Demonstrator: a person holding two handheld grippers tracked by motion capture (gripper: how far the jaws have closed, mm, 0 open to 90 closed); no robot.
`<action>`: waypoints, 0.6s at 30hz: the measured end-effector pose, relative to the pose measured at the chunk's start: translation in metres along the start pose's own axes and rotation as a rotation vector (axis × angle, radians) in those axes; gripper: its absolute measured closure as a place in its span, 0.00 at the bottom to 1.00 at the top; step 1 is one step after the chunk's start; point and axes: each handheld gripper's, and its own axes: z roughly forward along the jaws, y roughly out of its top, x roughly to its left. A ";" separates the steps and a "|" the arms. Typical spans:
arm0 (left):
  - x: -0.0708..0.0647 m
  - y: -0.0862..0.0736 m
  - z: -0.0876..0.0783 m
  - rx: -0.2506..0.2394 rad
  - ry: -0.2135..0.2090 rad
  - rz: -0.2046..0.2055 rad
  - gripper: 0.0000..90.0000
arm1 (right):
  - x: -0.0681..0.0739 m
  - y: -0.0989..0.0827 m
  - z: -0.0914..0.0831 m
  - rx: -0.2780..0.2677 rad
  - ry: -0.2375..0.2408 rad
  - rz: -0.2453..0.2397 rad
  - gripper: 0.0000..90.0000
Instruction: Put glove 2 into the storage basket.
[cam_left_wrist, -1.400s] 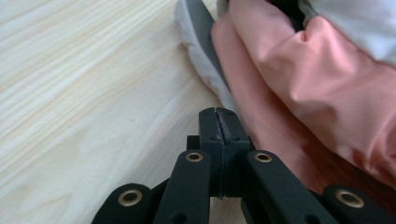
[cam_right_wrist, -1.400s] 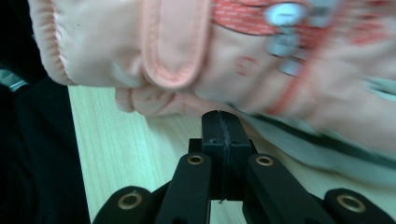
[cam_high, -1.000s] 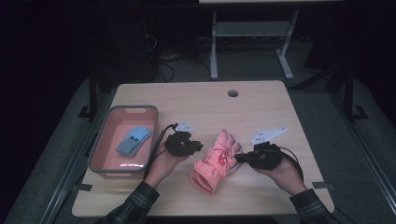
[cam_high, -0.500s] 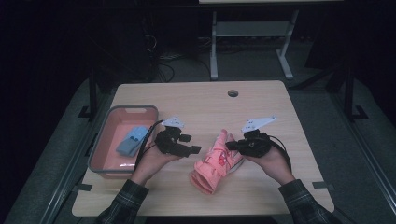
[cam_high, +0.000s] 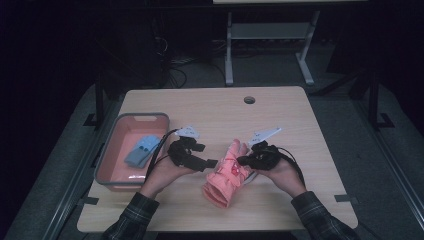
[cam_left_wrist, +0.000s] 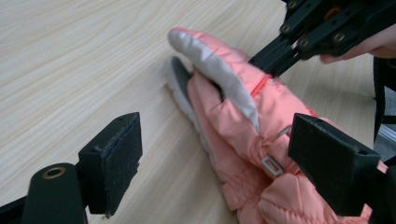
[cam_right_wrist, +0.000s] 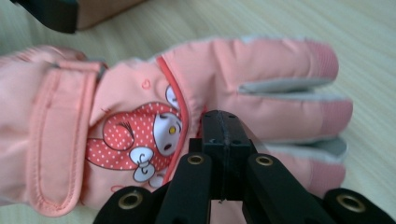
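Observation:
A pink padded glove with a cartoon print lies flat on the wooden table, fingers pointing away from the person. My left gripper is at the glove's left edge and its jaws have just been opening. They stand wide, with the glove's cuff side partly between them and no pad pinching it. My right gripper comes in from the right, shut, its joined tips set against the back of the glove near the orange seam. No fabric shows between them.
A pink tray stands at the table's left side with a blue item lying in it. A round cable hole is near the far edge. Bare wood stretches behind and to the right of the glove.
The left gripper's jaws have spread wide beside the glove. The right gripper, still shut, has moved left onto the glove's back. The glove has barely shifted.

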 end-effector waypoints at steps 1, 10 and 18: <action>0.000 0.000 0.001 0.000 -0.001 0.000 0.18 | 0.001 -0.001 0.003 0.009 -0.003 -0.002 1.00; -0.007 0.003 0.013 0.035 -0.020 0.008 0.15 | 0.005 -0.005 0.016 0.050 -0.019 -0.011 1.00; -0.008 0.005 0.039 0.044 -0.039 -0.019 0.14 | 0.008 -0.006 0.020 0.058 -0.035 -0.023 1.00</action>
